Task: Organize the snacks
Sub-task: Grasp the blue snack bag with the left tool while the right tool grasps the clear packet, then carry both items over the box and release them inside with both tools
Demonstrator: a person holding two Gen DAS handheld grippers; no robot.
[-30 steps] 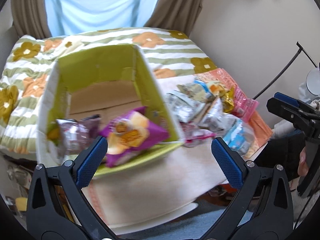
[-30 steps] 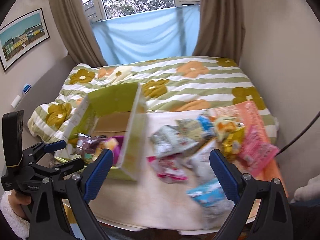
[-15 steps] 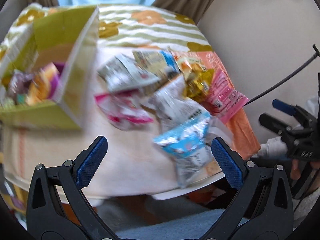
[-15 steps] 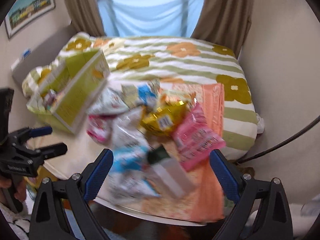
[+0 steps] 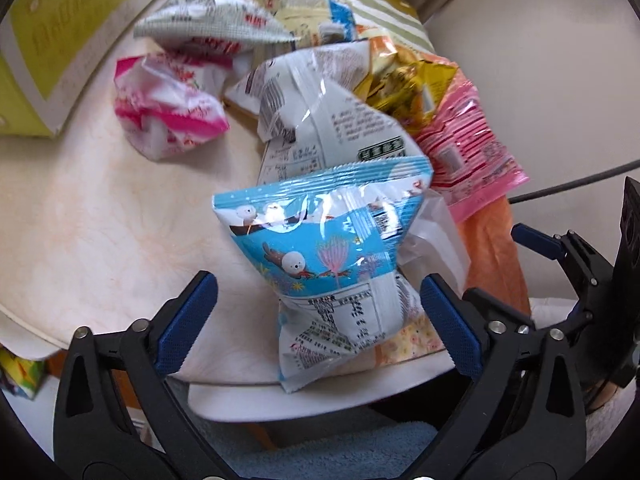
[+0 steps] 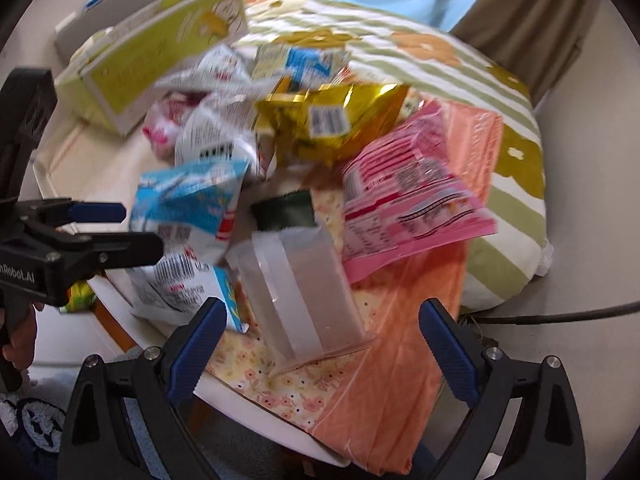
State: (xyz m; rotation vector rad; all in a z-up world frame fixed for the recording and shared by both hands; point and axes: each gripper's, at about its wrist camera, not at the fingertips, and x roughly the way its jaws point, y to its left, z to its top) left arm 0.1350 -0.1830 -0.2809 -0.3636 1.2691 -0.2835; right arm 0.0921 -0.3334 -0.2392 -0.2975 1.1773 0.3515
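Both my grippers have swung off the box and dropped over the snack pile.

My left gripper (image 5: 316,320) is closing, nothing pinched yet, with the blue snack bag (image 5: 320,236) between its pads; I should come lower and bite the bag's crimped middle, not its slippery corner. My right gripper (image 6: 320,340) is spread wide and empty above the clear packet (image 6: 304,292) (pink bag (image 6: 404,204) just beyond it). The green box (image 6: 160,52) waits far off to my left.
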